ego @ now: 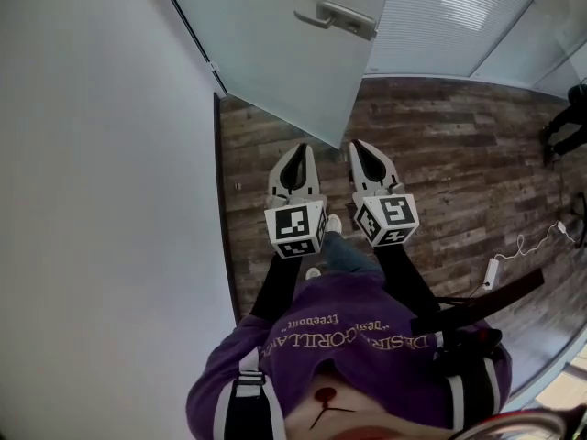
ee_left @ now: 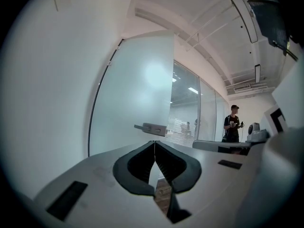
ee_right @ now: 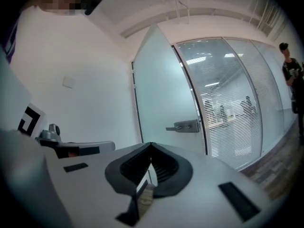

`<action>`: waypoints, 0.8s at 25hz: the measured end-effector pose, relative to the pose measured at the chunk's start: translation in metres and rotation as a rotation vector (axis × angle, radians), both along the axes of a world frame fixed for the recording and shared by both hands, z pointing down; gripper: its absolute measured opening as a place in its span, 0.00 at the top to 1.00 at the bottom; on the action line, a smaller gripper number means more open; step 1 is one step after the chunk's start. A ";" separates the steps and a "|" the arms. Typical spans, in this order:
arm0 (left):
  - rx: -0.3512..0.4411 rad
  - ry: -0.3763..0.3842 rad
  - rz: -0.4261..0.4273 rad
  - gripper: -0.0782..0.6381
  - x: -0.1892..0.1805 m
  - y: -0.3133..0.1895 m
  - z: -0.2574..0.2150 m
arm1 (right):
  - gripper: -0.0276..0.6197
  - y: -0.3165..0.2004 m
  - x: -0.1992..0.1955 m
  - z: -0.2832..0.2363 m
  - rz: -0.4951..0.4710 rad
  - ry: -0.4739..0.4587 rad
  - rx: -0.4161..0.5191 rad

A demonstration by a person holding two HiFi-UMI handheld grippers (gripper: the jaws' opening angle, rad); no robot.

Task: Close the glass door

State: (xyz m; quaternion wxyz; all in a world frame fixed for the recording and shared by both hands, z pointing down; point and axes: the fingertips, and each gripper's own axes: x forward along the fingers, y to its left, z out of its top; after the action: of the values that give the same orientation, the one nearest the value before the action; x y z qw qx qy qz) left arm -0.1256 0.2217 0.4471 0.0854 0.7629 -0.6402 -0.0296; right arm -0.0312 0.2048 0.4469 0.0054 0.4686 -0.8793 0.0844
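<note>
You hold two white two-fingered grippers out level, side by side, over a dark wood-plank floor (ego: 440,172). Seen from your head, the left gripper (ego: 298,147) and the right gripper (ego: 359,145) point towards a tall frosted glass door (ego: 275,44), each with its cube of square black-and-white markers nearest your purple sweatshirt (ego: 348,337).

In the left gripper view, the left gripper's (ee_left: 155,141) dark-lined fingers (ee_left: 137,167) are pressed together at their tips with nothing between them. In the right gripper view, the right gripper's (ee_right: 151,145) fingers (ee_right: 166,167) also meet at the tip and hold nothing.

The frosted door stands swung open, hinged at the plain white wall (ego: 101,200) on your left. Its free edge, carrying a silver lever handle (ego: 339,16), angles out into the room ahead of both grippers. Neither gripper touches the door or the handle (both gripper views show the handle (ee_left: 151,128) (ee_right: 184,126) beyond the fingertips). Right of the door runs a curved glass partition with white slatted blinds (ee_right: 232,108). A white power strip with its cable (ego: 495,269) lies on the floor to your right. A person in dark clothes (ee_left: 232,123) stands far off.
</note>
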 end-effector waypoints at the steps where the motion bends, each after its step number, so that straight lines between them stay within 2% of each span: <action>1: 0.001 -0.003 0.001 0.89 0.001 -0.013 -0.002 | 0.97 -0.013 -0.001 -0.003 -0.003 0.000 0.004; 11: -0.016 -0.024 0.000 0.89 0.020 -0.121 -0.007 | 0.97 -0.118 0.010 -0.010 -0.034 -0.004 -0.003; 20: -0.011 -0.043 -0.004 0.89 0.028 -0.173 -0.007 | 0.97 -0.170 0.019 -0.006 -0.042 -0.020 -0.011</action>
State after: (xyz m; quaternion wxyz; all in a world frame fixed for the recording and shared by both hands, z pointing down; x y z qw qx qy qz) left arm -0.0971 0.0491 0.4399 0.0755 0.7615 -0.6437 -0.0099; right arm -0.0118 0.0350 0.4408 0.0010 0.4491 -0.8885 0.0937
